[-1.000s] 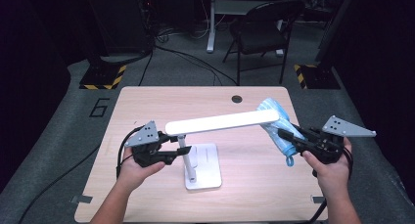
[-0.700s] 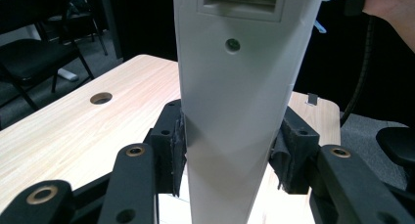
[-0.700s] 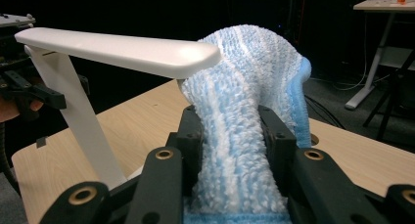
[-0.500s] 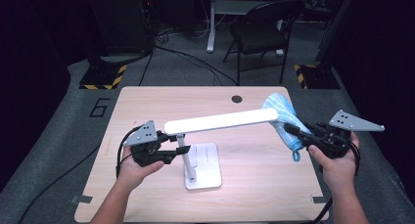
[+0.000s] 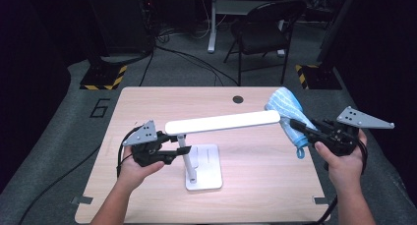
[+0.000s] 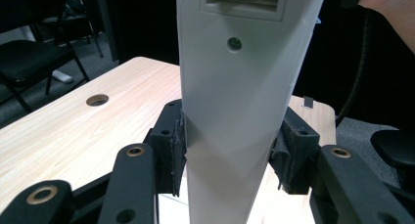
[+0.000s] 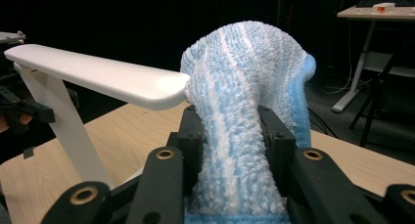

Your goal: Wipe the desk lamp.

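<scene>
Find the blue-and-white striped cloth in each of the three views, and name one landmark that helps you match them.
High view: blue-and-white cloth right of centre, at the lamp head's tip, in the right tool.
Left gripper view: not in it.
Right gripper view: centre, rising between the jaws.
Shared landmark: the white desk lamp.

Two black handheld units: left gripper (image 5: pixel 169 154), right gripper (image 5: pixel 302 128). Matte black jaws with brass-ringed screw holes, ribbed dark pads. Grey three-cornered plate with small dots atop each. Black cable looping off each body. Bare forearms, no sleeves.
</scene>
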Action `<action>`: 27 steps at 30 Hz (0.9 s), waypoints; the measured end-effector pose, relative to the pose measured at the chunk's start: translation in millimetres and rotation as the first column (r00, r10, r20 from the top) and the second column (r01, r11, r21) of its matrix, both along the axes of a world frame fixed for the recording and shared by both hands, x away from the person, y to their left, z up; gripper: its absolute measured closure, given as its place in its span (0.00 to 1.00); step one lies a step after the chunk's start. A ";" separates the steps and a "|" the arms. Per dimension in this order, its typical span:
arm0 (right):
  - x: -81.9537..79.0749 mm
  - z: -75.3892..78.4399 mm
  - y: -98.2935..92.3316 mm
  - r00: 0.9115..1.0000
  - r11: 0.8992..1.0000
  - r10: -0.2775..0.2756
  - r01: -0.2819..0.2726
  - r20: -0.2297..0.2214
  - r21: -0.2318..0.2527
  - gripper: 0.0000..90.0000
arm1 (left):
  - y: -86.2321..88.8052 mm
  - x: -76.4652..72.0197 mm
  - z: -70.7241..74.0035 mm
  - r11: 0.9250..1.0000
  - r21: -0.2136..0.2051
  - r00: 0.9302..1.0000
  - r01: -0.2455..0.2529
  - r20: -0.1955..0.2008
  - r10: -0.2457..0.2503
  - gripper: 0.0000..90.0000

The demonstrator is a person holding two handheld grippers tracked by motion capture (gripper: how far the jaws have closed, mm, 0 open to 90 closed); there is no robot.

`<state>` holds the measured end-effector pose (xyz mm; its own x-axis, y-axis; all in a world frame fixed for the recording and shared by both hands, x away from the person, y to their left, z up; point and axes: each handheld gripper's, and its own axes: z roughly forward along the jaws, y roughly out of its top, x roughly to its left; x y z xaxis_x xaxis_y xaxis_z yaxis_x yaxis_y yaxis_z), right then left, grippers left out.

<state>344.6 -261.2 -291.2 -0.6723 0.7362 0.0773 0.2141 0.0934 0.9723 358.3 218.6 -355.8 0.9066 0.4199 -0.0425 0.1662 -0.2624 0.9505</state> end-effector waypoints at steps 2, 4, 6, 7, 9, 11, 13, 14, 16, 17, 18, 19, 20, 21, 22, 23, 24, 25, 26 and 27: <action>-0.4 1.6 1.1 1.000 1.000 -0.002 0.002 -0.003 -0.005 0.75 | 0.1 -0.4 0.0 1.000 0.002 1.000 -0.001 0.001 0.001 0.59; 0.1 3.6 1.6 1.000 1.000 -0.002 0.002 -0.002 -0.015 0.75 | 0.0 -0.5 0.0 1.000 0.001 1.000 0.000 0.002 0.000 0.59; 0.4 6.6 1.4 1.000 1.000 -0.004 0.004 0.001 -0.024 0.75 | -0.1 -0.4 -0.2 1.000 0.001 1.000 0.001 0.003 -0.001 0.59; 0.5 8.6 1.6 1.000 1.000 -0.007 0.007 0.007 -0.020 0.75 | 0.1 -0.1 -0.2 1.000 0.001 1.000 0.006 0.001 -0.006 0.59; 0.4 12.3 0.6 1.000 1.000 0.002 -0.002 0.013 0.000 0.76 | -1.5 -0.1 -0.3 1.000 0.000 1.000 0.005 0.005 -0.005 0.59; 0.0 18.3 1.0 1.000 1.000 0.006 -0.006 0.025 -0.001 0.76 | -2.3 0.3 -0.2 1.000 -0.001 1.000 0.007 0.006 -0.007 0.59; 0.2 21.2 4.2 1.000 1.000 0.018 -0.017 0.024 -0.014 0.76 | -2.2 0.8 -0.3 1.000 0.000 1.000 0.012 0.007 -0.012 0.59; 0.3 21.7 5.2 1.000 1.000 0.016 -0.016 0.026 -0.021 0.76 | -2.0 0.6 -0.3 1.000 -0.002 1.000 0.010 0.004 -0.010 0.59; 0.4 23.4 8.3 0.999 0.999 0.021 -0.020 0.029 -0.029 0.76 | -1.6 0.6 -0.7 1.000 -0.007 1.000 0.012 0.001 -0.012 0.59; 1.1 24.4 9.1 0.999 0.999 0.022 -0.020 0.036 -0.032 0.76 | -1.5 0.4 -0.8 1.000 -0.006 1.000 0.010 0.002 -0.010 0.59; 0.6 25.6 9.5 0.999 0.999 0.024 -0.023 0.032 -0.025 0.76 | -1.4 0.3 -0.7 1.000 -0.004 1.000 0.010 0.001 -0.010 0.59; 0.8 27.6 9.3 0.999 1.000 0.024 -0.024 0.037 -0.019 0.76 | -1.7 0.4 -0.8 1.000 -0.006 1.000 0.011 0.002 -0.011 0.59; 1.1 29.5 9.5 0.999 0.999 0.028 -0.028 0.045 -0.017 0.76 | -1.9 0.5 -0.7 1.000 -0.005 1.000 0.011 0.003 -0.011 0.59; 0.8 31.2 9.9 0.999 0.999 0.030 -0.030 0.044 -0.013 0.76 | -2.1 0.7 -0.5 1.000 -0.003 1.000 0.012 0.003 -0.012 0.59; 0.9 34.1 11.0 0.998 0.999 0.038 -0.037 0.052 -0.015 0.76 | -2.3 0.7 -0.5 1.000 -0.001 1.000 0.012 0.007 -0.012 0.59; 0.8 35.7 12.3 0.997 0.999 0.047 -0.046 0.055 -0.017 0.76 | -2.6 0.7 -0.7 1.000 -0.003 1.000 0.012 0.007 -0.012 0.59; 0.6 37.5 14.3 0.997 0.998 0.056 -0.054 0.056 -0.028 0.76 | -2.6 0.7 -0.8 1.000 -0.005 1.000 0.012 0.006 -0.012 0.59; 0.4 38.8 17.8 0.996 0.997 0.065 -0.063 0.053 -0.039 0.76 | -2.6 0.5 -1.1 1.000 -0.009 1.000 0.010 0.004 -0.009 0.59; 0.2 39.2 19.8 0.996 0.997 0.071 -0.069 0.048 -0.046 0.76 | -2.2 1.0 -1.3 1.000 -0.007 1.000 0.011 0.011 -0.010 0.59; 2.0 38.8 23.0 0.995 0.995 0.082 -0.078 0.055 -0.063 0.76 | -1.9 1.0 -1.3 1.000 -0.007 1.000 0.012 0.010 -0.012 0.59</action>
